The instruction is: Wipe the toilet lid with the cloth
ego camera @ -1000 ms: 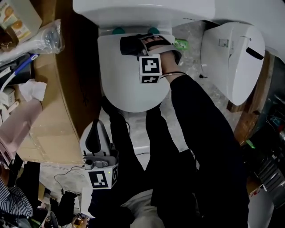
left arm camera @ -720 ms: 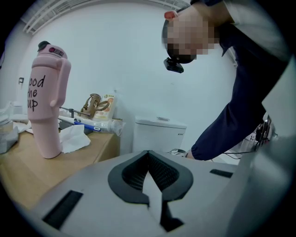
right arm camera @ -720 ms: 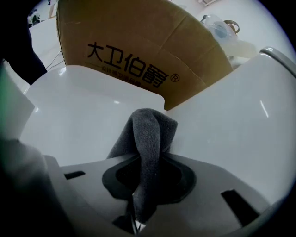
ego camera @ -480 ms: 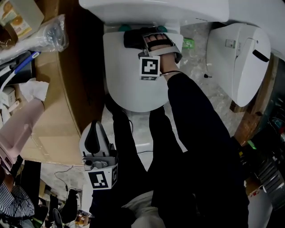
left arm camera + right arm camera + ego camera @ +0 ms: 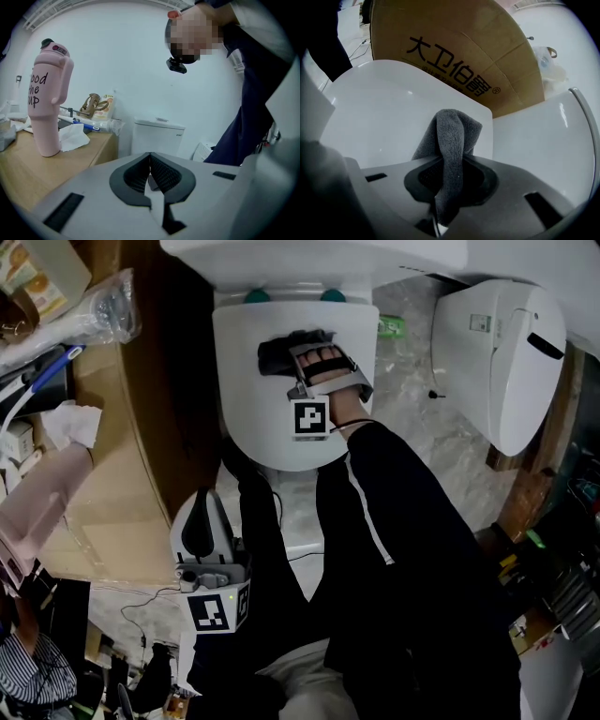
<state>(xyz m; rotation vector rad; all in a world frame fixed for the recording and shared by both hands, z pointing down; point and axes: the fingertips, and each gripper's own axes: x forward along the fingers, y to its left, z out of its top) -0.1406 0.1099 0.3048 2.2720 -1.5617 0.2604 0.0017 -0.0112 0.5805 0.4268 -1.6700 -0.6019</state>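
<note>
On toilet lid (image 5: pixel 267 432), upper middle: cloth (image 5: pixel 279 354), dark grey fleece, bunched, resting on the lid. Its long axis runs across the lid, free end pointing toward cardboard box (image 5: pixel 459 51) on the lid's left.
Right gripper (image 5: pixel 292 358): jaws clamped on a fold of the cloth.
Left gripper (image 5: pixel 200 526): low beside the person's legs, well apart from the lid; jaws together, nothing between.
Pink tumbler (image 5: pixel 47 93): upright on table (image 5: pixel 28 173).
</note>
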